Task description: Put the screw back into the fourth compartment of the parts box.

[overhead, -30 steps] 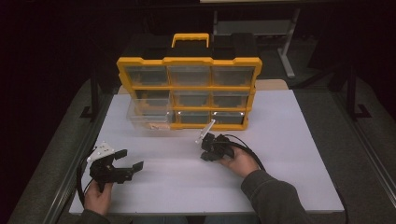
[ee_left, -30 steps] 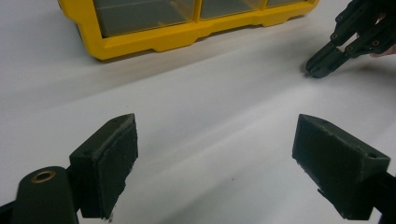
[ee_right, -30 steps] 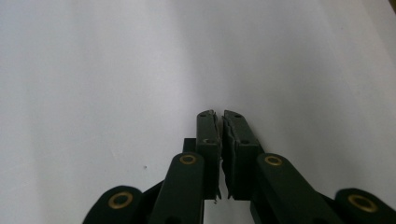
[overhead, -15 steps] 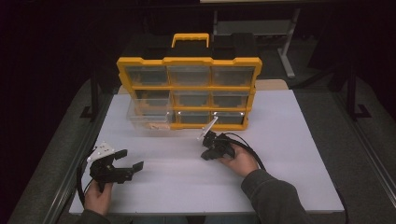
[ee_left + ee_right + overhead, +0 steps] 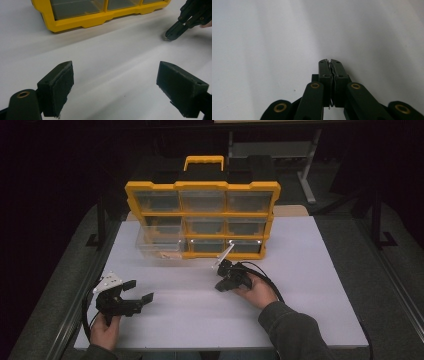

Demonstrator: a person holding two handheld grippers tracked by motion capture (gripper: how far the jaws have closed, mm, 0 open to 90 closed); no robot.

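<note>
**Now: right jaws shut at the tabletop, left jaws wide and idle**

Left side first. The black two-jaw left gripper (image 5: 140, 291) hangs just over the white table top (image 5: 300, 285) near its front left corner, close to the left edge. Its jaws stand wide apart with nothing between them; its own view shows bare white surface past both pads. No shift against the frames from a second ago.

Centre-left: the clear plastic drawer (image 5: 159, 242) sits pulled out of the left column of the yellow nine-drawer organiser case with black top (image 5: 200, 213), resting on the table against the case front. Something brownish lies in it, too small to name.

Centre-right: the black right gripper (image 5: 220, 287) points down at the table in front of the case, well apart from the drawer. Its tips are at or touching the surface and its jaws are pressed together. Whether a small part is pinched in the seam I cannot tell. Change noted: its place is the same, but the grey plate on top is tipped steeper than a second ago.

Judgement: a pick-up of a small part off the table, grip just made; carrying to the drawer is not yet begun.

Room: bare top between the grippers and up to the drawer gives a free path. A broad bare stretch lies to the right, and the case blocks the back.
</note>
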